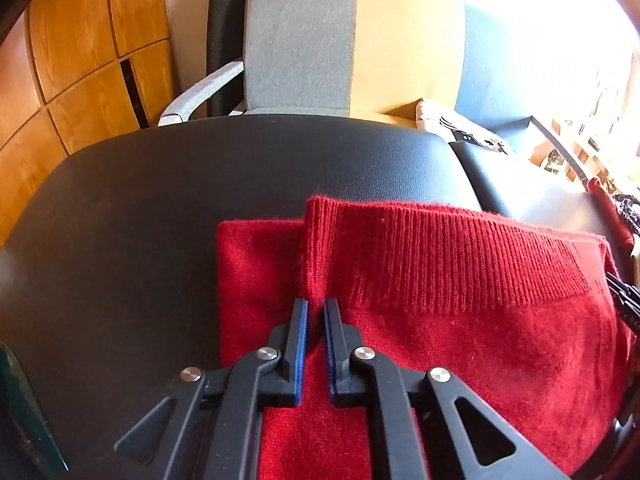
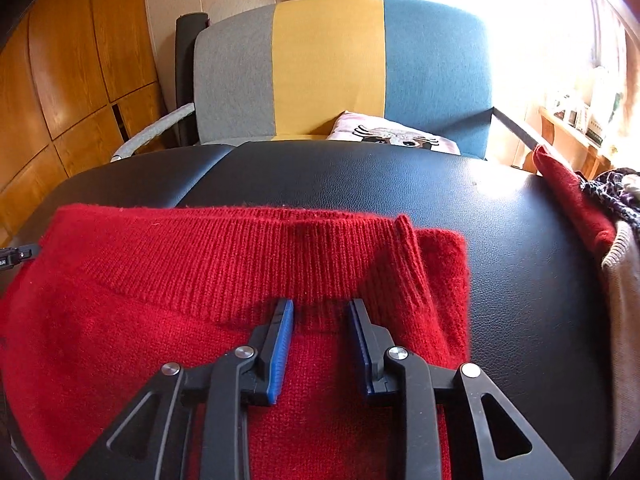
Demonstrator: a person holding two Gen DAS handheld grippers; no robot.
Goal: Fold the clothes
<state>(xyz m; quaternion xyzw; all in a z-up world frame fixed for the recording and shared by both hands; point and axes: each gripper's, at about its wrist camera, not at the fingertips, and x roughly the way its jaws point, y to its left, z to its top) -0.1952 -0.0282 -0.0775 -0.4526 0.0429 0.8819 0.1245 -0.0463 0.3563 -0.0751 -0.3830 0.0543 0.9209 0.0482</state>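
A red knit sweater [image 1: 460, 300] lies folded on a black leather surface [image 1: 160, 220], its ribbed hem toward the far side. My left gripper [image 1: 316, 308] is nearly closed, pinching a ridge of the sweater's fabric near its left fold. In the right wrist view the same sweater [image 2: 180, 288] fills the lower left. My right gripper [image 2: 320, 308] hovers over the ribbed hem with its jaws apart and nothing between them. A ribbed cuff [image 2: 408, 256] lies folded over the sweater's right side.
A grey, yellow and blue armchair [image 2: 328, 72] stands behind the black surface [image 2: 400, 184], with a printed cushion [image 2: 392, 136] on its seat. A pile of other clothes [image 2: 600, 216] sits at the right edge. Wooden cabinets [image 1: 80, 60] line the left wall.
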